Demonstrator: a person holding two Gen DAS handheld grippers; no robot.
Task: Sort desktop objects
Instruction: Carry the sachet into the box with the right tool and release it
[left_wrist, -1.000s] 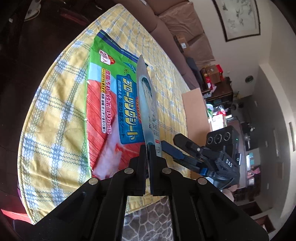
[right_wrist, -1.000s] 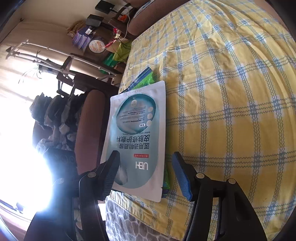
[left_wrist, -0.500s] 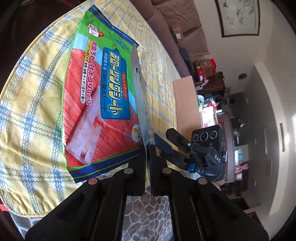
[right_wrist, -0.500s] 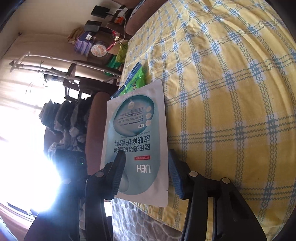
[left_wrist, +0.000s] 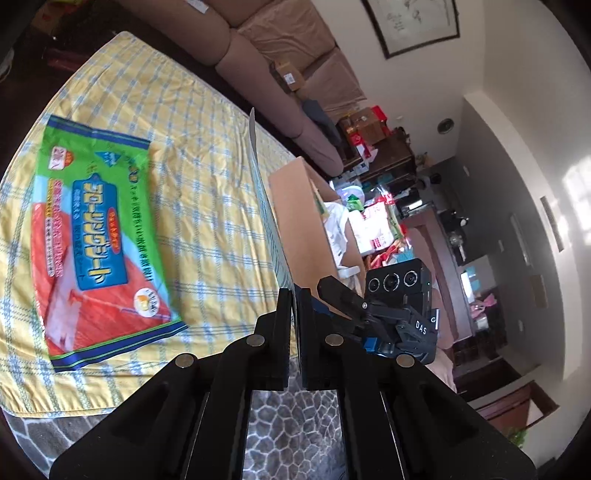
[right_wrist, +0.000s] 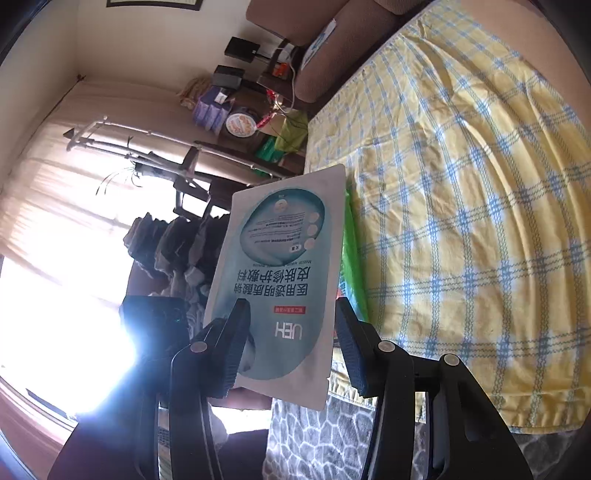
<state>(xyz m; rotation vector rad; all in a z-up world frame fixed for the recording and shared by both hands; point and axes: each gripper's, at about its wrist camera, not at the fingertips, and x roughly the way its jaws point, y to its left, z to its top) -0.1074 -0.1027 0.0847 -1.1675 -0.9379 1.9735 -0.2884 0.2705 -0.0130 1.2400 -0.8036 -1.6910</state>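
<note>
Yellow plaid cloth (left_wrist: 207, 206) beside brown sofa (left_wrist: 280, 62).

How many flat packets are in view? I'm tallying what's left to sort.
2: the face-mask sachet is pinched on edge in the left claw; the green floor-wipe pack lies on the checked cloth. Others may be hidden.

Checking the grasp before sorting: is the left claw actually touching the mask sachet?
Touching. The left wrist view shows the left claw shut on the mask sachet, with the sachet's thin edge pinched between the pads and no gap.
</note>
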